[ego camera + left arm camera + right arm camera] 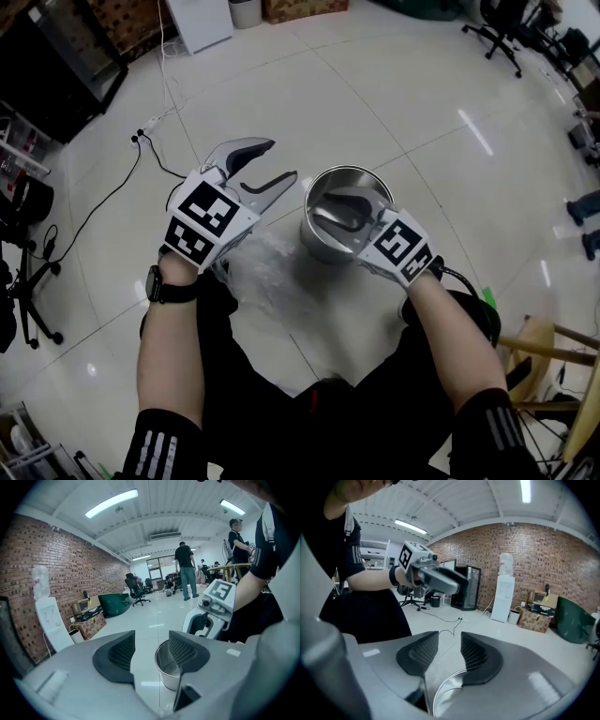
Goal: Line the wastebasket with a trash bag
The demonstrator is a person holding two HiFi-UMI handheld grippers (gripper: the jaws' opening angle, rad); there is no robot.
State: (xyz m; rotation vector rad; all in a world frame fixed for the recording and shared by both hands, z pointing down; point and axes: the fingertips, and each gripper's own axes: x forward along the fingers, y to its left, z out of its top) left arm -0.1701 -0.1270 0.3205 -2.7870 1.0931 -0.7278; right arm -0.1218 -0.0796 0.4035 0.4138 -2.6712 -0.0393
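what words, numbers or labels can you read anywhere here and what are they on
None can be read.
Left gripper, right gripper: their cubes carry black-and-white square patterns, no letters.
Cardboard box by the brick wall: print too blurred to read.

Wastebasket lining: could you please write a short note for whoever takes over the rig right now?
Left tool: open, empty, held beside the basket.
Right tool: open, gripping nothing, over the mouth of the steel wastebasket.
Clear trash bag: crumpled beside the wastebasket, below the left tool, not held.
Done: no liner shows inside the wastebasket.
Left: pick up the bag, open it, push it in, fold it over the rim.
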